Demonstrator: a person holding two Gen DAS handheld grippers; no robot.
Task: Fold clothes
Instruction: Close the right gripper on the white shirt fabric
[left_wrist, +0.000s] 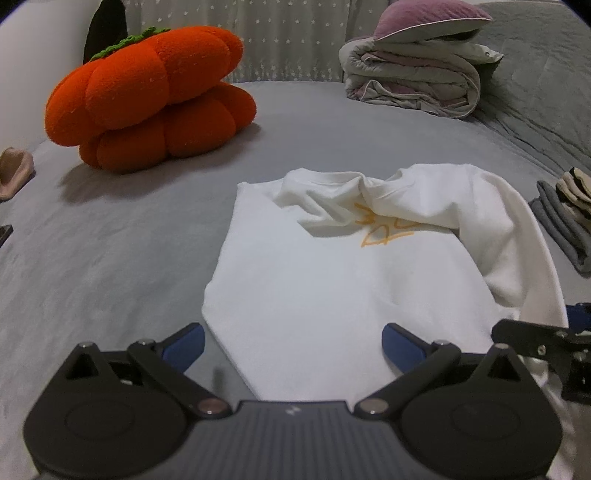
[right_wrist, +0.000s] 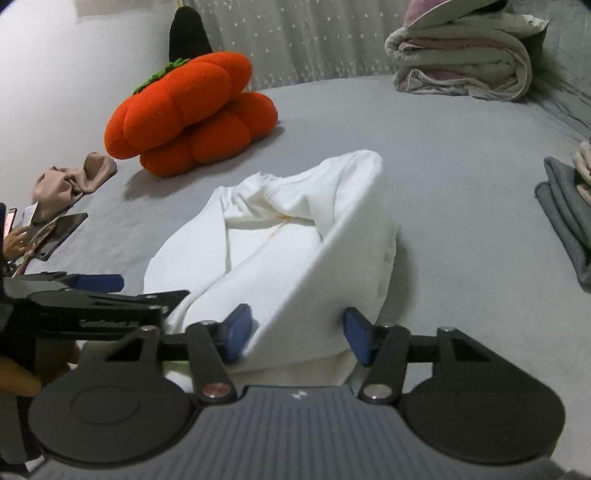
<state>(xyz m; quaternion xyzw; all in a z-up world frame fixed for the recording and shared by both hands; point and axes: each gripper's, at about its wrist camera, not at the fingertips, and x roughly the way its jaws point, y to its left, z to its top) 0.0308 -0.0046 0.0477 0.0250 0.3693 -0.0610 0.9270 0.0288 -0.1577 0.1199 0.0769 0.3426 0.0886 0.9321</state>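
A white shirt (left_wrist: 332, 280) with an orange print lies on the grey bed (left_wrist: 110, 258), its upper part and right side crumpled over the body. My left gripper (left_wrist: 291, 347) is open wide, its blue pads on either side of the shirt's near left corner and not touching it. In the right wrist view the shirt's (right_wrist: 295, 258) right side rises in a taut fold into my right gripper (right_wrist: 297, 334). That gripper's blue pads press on the fold from both sides. The right gripper (left_wrist: 554, 332) shows at the left wrist view's right edge, and the left gripper (right_wrist: 110, 291) at the other view's left.
An orange pumpkin plush (left_wrist: 147, 99) sits at the back left. A folded quilt pile (left_wrist: 417, 77) topped by a purple pillow sits at the back right. Folded grey clothes (right_wrist: 569, 218) lie at the right. A beige garment (right_wrist: 74, 181) and a dark tablet (right_wrist: 59, 232) lie at the left.
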